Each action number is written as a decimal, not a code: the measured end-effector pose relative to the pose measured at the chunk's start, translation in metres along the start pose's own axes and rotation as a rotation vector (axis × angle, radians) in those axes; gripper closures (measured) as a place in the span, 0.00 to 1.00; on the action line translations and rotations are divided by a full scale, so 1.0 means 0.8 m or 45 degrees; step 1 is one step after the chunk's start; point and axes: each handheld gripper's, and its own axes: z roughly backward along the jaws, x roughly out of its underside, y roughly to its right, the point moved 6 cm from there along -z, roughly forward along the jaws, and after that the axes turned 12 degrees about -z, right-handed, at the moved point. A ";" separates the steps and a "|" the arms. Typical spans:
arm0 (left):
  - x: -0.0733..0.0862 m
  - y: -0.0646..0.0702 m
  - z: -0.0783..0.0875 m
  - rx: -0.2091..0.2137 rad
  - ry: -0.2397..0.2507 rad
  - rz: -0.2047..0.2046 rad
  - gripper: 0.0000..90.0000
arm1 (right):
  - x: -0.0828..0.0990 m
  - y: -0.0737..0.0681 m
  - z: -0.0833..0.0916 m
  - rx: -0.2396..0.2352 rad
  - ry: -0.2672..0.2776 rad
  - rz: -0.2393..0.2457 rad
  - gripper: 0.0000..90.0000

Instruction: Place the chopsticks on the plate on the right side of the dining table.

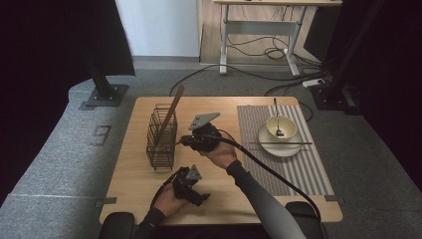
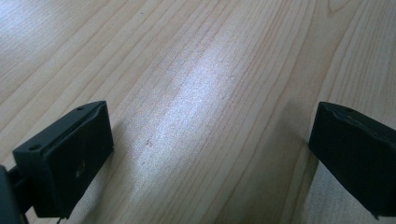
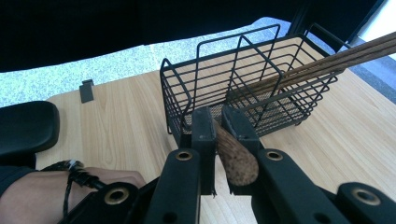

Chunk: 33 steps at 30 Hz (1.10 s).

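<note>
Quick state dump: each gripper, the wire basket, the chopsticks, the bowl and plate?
Right gripper: shut on a brown wooden utensil handle.
Left gripper: open, nothing between its jaws, over bare wooden table.
Black wire basket: upright, holding brown wooden sticks that lean out of its top.
Cream bowl: upright on white plate, a dark utensil inside.
Dark chopsticks: lying across the plate.

A light wooden table carries a black wire basket near its left side and a grey striped mat on its right, with a white plate sitting on the mat.
</note>
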 end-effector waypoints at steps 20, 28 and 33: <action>0.000 0.000 0.000 -0.001 0.003 0.001 0.00 | -0.006 0.008 0.061 -0.022 0.067 -0.040 0.92; 0.000 -0.001 0.000 -0.001 0.004 0.000 0.00 | -0.006 0.012 0.086 -0.032 0.106 -0.040 0.92; 0.000 -0.001 0.000 -0.003 0.004 0.002 0.00 | -0.006 0.016 0.100 -0.025 0.118 -0.049 0.92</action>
